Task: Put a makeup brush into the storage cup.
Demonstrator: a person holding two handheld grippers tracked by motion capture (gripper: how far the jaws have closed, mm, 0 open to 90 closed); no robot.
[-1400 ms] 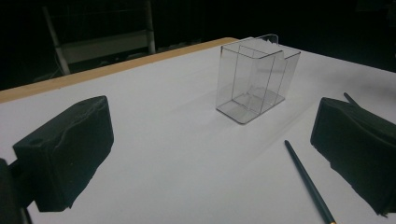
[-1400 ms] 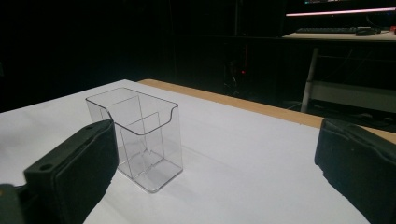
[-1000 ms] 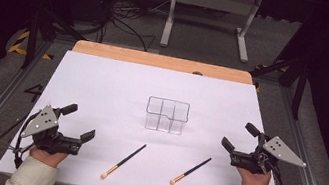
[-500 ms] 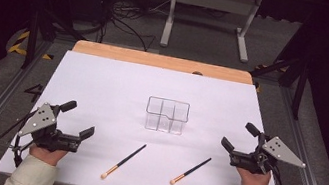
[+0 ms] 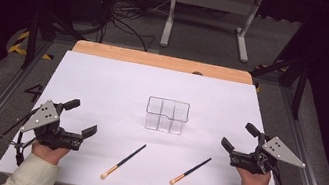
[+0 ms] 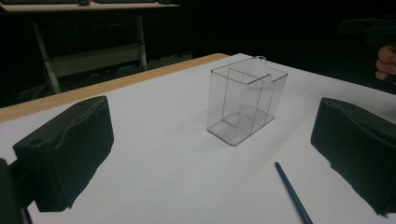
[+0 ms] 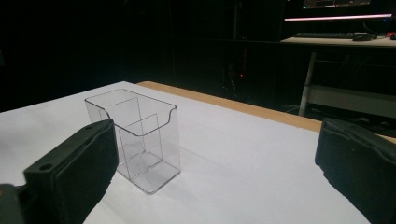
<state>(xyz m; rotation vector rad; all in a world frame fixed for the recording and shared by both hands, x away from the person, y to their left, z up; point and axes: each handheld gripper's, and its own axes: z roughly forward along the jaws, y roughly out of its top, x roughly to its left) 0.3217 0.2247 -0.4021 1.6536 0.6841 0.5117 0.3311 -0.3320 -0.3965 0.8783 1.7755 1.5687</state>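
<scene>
Left tongs (image 5: 82,118) at worktop's near-left, jaws wide apart, holding nothing. Right tongs (image 5: 238,137) at near-right, jaws likewise spread, empty. Two slim black brushes with tan handle ends lie flat on white worktop (image 5: 102,87) between them: left brush (image 5: 123,161) and right brush (image 5: 190,171), parallel, long axes diagonal, dark ends pointing far-right, tan ends toward person. Clear plastic divided box (image 5: 166,115) upright just beyond brushes, mid-worktop.
</scene>
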